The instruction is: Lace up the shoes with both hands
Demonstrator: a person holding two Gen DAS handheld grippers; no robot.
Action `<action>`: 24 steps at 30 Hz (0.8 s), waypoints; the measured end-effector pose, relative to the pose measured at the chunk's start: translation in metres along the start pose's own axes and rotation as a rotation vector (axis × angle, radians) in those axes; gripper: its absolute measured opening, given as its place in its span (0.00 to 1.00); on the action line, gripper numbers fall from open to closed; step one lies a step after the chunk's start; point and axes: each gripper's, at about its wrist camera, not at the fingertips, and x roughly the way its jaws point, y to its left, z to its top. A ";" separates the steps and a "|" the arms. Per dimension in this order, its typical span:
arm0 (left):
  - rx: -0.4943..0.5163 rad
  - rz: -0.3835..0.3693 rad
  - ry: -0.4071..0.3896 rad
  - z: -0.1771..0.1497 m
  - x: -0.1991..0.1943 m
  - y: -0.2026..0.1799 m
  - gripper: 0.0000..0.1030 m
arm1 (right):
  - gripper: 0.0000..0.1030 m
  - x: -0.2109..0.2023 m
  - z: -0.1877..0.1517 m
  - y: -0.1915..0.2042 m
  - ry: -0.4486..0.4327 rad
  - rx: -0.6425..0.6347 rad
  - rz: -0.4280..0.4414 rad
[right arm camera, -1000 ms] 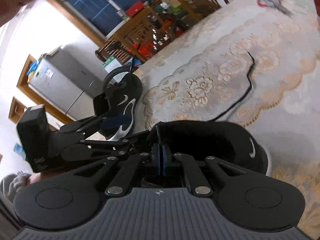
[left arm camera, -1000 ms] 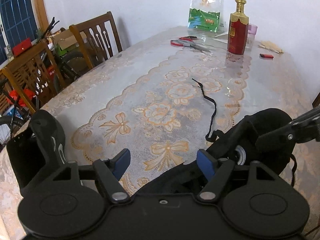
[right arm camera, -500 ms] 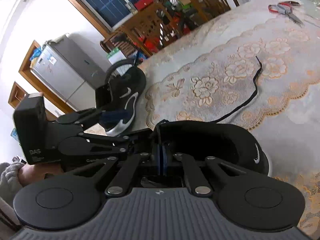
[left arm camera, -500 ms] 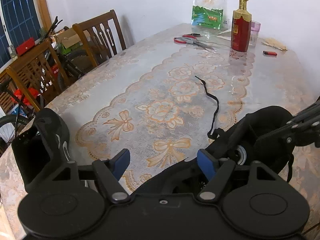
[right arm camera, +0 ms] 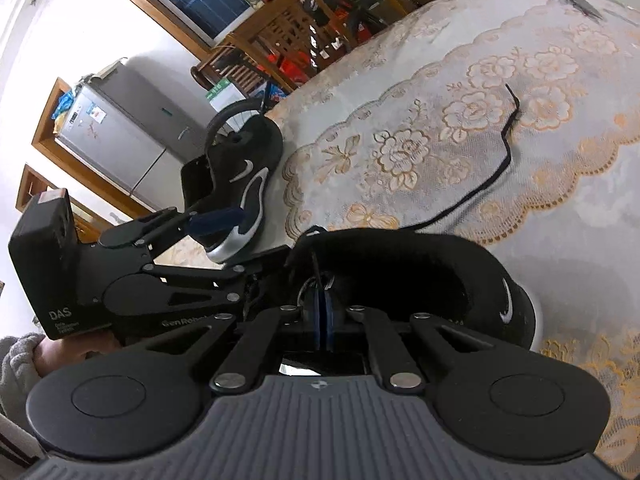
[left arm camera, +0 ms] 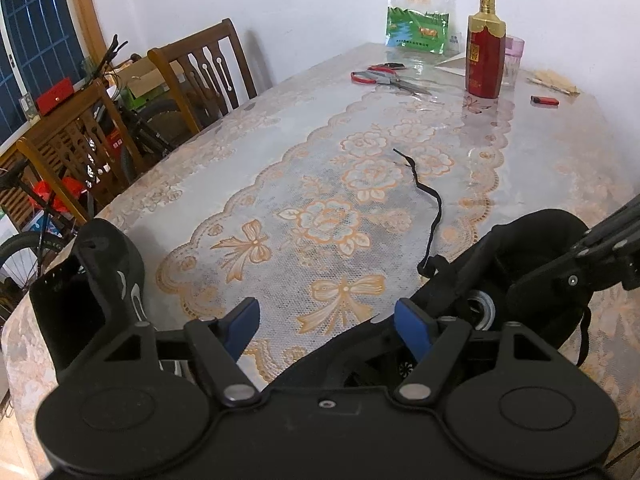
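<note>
Your right gripper (right arm camera: 322, 322) is clenched on the lace (right arm camera: 505, 166) over the near shoe (right arm camera: 400, 276), just ahead of its fingers; your left gripper (left arm camera: 326, 322) stands released beside it. Pull sharply and, likely, the lace slips free or the unpinned shoe slides.

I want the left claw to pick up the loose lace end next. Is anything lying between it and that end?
Nothing visible: between the open left claw and the shoelace end lies only bare tablecloth. The scissors sit well beyond.
</note>
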 end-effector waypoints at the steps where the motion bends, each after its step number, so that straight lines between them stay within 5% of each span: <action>1: -0.001 0.001 0.001 0.000 0.000 0.000 0.70 | 0.04 0.000 0.000 0.000 -0.004 -0.005 0.004; 24: -0.026 0.013 0.023 0.003 0.001 0.001 0.73 | 0.08 0.001 0.012 0.000 -0.060 -0.030 0.019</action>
